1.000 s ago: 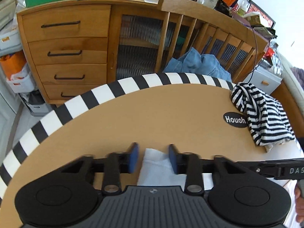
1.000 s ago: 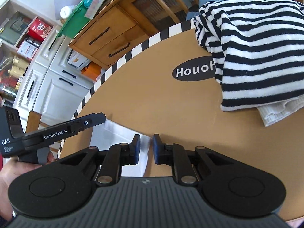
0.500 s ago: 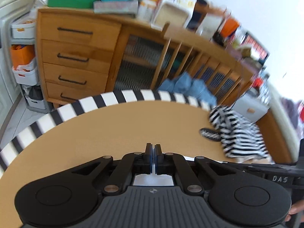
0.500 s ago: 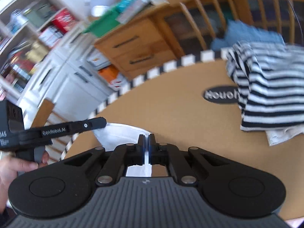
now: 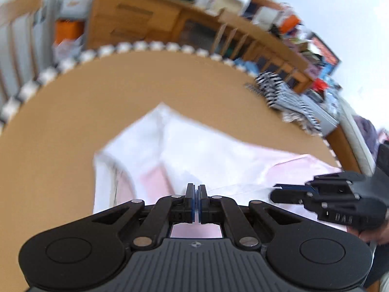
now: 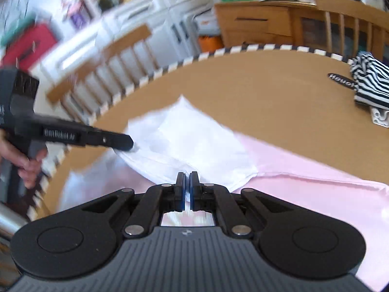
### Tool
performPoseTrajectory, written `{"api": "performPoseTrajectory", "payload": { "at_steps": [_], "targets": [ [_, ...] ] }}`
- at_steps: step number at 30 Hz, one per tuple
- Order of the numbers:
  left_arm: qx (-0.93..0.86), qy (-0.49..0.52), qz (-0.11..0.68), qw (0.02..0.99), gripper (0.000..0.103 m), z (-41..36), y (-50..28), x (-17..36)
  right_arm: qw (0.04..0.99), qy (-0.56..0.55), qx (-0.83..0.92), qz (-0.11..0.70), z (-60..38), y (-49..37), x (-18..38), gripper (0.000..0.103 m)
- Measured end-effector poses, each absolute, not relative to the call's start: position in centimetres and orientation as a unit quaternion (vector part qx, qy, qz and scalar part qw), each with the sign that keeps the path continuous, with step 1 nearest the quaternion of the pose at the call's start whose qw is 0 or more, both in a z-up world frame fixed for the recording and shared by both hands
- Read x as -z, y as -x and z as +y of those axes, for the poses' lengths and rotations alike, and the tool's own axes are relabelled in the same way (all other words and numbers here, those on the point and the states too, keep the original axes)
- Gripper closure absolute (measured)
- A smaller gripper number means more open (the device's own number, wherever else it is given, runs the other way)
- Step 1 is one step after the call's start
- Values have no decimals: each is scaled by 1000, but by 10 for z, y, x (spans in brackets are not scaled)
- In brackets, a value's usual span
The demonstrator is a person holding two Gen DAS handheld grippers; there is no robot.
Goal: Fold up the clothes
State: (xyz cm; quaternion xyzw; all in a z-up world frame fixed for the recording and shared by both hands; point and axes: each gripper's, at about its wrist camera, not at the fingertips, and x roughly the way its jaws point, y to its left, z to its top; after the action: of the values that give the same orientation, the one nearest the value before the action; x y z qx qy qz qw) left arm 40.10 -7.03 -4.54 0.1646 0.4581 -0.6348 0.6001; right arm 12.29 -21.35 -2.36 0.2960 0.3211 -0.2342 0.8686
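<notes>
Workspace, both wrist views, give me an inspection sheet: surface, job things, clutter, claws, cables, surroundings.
Surface: round tan table with a black-and-white striped rim and a dark oval logo.
Job's things: white and pale pink garment spread at the near edge, one white part doubled over the pink; striped garment bunched at the far edge.
Clutter: nothing else seen on the table.
Claws: left claw and right claw both shut on the pale garment's near edge.
Cables: nothing seen; the frames are blurred.
Surroundings: wooden dresser piled with boxes, wooden chairs, white cabinets.
</notes>
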Motion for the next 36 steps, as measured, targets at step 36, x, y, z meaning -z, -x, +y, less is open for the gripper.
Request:
{"api": "performPoseTrajectory", "payload": {
  "at_steps": [36],
  "targets": [
    [635,-152,439,617,73,-24,-390,22,857,-264,294,330,-139,-78,7,90]
  ]
}}
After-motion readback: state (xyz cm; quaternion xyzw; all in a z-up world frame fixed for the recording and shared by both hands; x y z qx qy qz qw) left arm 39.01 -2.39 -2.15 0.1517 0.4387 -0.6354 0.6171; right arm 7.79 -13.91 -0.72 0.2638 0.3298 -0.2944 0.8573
